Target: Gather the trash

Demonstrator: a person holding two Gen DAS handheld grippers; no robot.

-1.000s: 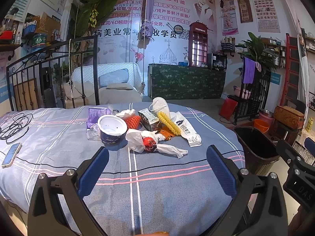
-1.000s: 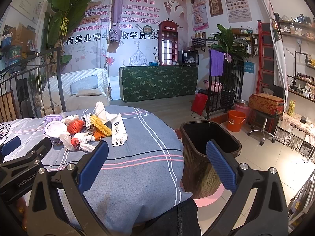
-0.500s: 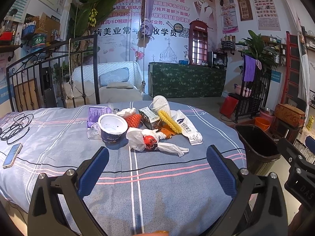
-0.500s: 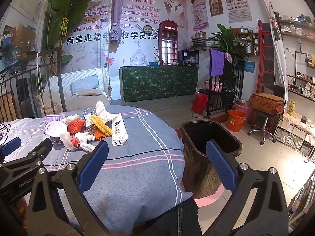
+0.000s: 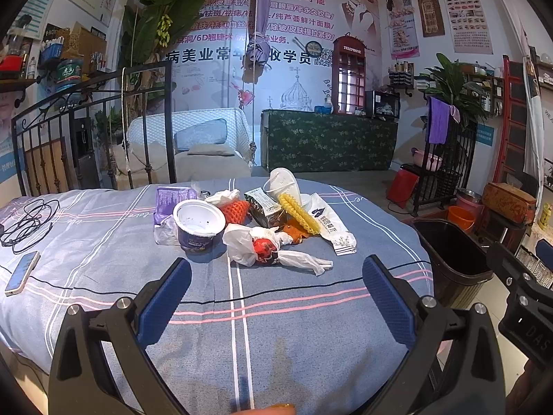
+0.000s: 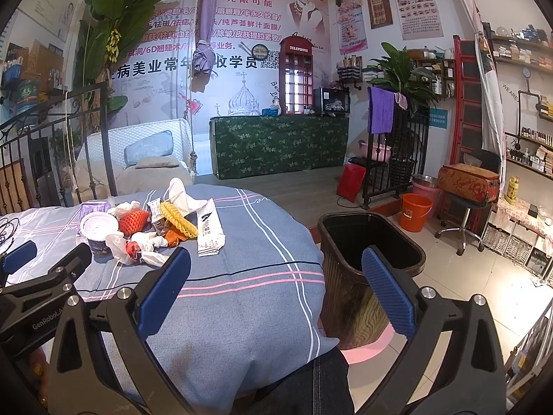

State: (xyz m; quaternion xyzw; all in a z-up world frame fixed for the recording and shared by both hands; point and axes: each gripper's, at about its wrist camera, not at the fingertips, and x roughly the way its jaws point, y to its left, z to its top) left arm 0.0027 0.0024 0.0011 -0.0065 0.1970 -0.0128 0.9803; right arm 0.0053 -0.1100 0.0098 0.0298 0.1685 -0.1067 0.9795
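Observation:
A heap of trash lies on the blue striped cloth of the table (image 5: 293, 328): a white and purple cup (image 5: 198, 223), a crumpled white plastic bag with a red wrapper (image 5: 266, 247), orange foam net (image 5: 235, 209), yellow foam net (image 5: 299, 212), a white packet (image 5: 331, 224), a white mask (image 5: 283, 181), a purple pack (image 5: 171, 197). My left gripper (image 5: 276, 297) is open and empty, short of the heap. My right gripper (image 6: 276, 285) is open and empty, between the table edge and the black bin (image 6: 369, 269). The heap also shows in the right wrist view (image 6: 152, 228).
A phone (image 5: 22, 271) and a black cable (image 5: 27, 214) lie at the table's left. The bin stands on the floor right of the table (image 5: 449, 256). An orange bucket (image 6: 416, 211), a stool with a case (image 6: 466, 190) and an iron railing (image 5: 86, 131) stand around.
The left gripper has drifted very slightly, so the heap sits a little lower and further right in its view. Both grippers remain open.

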